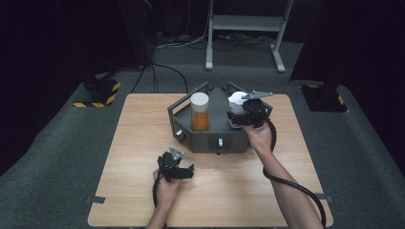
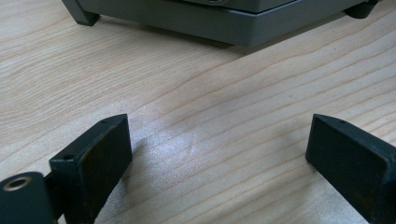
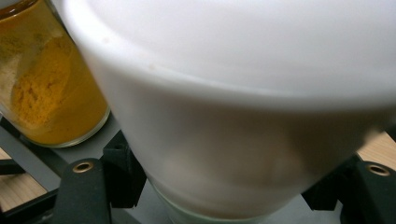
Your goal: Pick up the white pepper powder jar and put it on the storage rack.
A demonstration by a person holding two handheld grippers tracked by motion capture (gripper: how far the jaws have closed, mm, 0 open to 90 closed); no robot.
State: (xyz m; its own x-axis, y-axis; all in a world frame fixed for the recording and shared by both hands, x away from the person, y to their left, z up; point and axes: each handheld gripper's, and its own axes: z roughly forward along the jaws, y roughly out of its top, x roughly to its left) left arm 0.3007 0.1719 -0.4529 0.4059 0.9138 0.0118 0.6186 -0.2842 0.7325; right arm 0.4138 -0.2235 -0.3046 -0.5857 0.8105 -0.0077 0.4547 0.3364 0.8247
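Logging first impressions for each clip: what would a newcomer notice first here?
A jar of orange powder with a white lid stands in a grey tray at the far middle of the table. Beside it, the right hand-held gripper has its jaws on either side of a white container. The left hand-held gripper rests open near the table's front edge.

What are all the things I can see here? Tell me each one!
table: 1, light wood, centre
tray: 1, dark grey, far middle of table
jar: 1, orange powder, white lid, on tray's left part
white container: 1, on tray's right part, between right gripper's jaws
metal stand: 1, pale grey, floor behind table
left gripper: 1, black, open above bare table
right gripper: 1, black, at white container
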